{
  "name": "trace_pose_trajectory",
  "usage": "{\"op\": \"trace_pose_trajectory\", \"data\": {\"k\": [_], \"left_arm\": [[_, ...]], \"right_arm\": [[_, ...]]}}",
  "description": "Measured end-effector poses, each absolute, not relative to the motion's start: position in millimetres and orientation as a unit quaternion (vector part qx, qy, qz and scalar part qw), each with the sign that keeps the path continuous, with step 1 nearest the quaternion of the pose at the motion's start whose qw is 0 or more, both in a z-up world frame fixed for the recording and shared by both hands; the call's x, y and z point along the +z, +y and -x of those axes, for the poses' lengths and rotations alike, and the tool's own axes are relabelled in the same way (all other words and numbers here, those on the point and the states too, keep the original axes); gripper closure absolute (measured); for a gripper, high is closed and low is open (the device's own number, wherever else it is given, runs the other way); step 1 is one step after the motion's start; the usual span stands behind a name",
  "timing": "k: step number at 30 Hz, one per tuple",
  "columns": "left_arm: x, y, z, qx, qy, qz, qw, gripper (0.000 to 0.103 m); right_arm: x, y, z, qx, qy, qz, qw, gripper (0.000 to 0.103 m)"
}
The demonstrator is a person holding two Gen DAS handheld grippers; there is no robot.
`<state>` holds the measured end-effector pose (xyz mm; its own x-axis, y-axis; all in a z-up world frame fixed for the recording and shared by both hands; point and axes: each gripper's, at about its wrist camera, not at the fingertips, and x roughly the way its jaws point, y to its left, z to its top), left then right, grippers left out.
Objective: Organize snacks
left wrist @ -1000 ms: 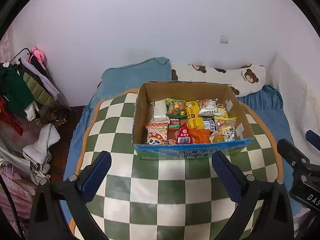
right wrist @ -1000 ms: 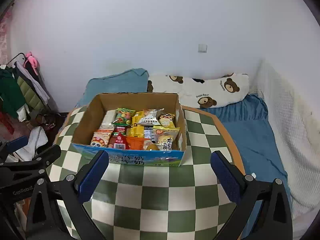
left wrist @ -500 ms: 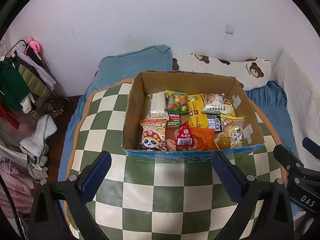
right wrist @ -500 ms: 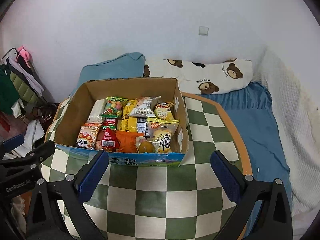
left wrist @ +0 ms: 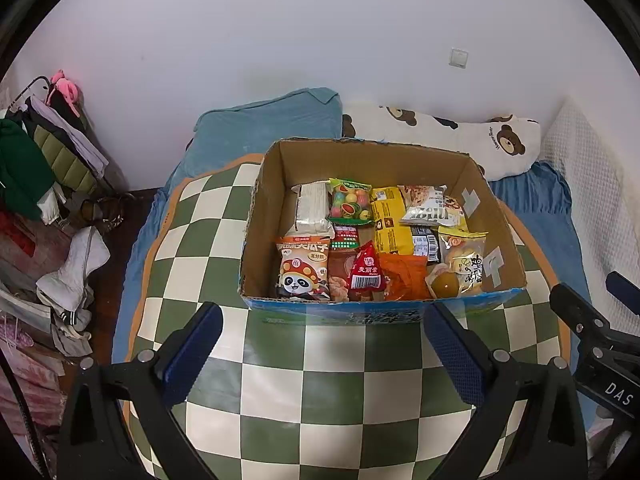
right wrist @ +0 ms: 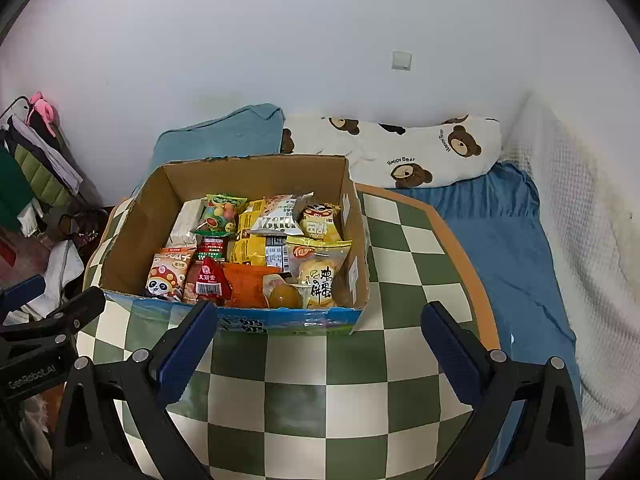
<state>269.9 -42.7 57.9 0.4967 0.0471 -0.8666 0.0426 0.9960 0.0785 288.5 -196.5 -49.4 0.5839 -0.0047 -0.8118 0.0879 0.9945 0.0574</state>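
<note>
Hovering over the checked tabletop (left wrist: 328, 380), the left gripper (left wrist: 320, 354) and right gripper (right wrist: 316, 350) both stand with jaws spread wide and nothing between them; each faces the box (left wrist: 496, 216) from its near side; the snacks (left wrist: 376, 240) lie packed inside it, filling the middle and right of the frame in the left view and the centre-left in the right view; no packet shows on the tabletop outside the box. A panda bag (left wrist: 302, 266) sits at the near left corner, a red pouch (left wrist: 366, 270) and orange pack (left wrist: 404, 276) beside it, a yellow bag (left wrist: 390, 220) behind. Such a scene fits either snacks gathered in and done, or a full box waiting to be sorted; the step cannot be settled; any reach inside would call for jaws coming down over the near wall onto one packet, clear of its neighbours.
</note>
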Motion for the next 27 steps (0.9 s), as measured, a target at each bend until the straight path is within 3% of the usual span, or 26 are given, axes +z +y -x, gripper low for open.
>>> {"op": "trace_pose_trajectory", "data": {"k": [27], "left_arm": [[64.4,-43.5,-267.9,0.000,0.498,-0.044,0.866,0.000]], "right_arm": [[-38.5,-191.9,-281.5,-0.024,0.449,-0.040,0.892,0.000]]}}
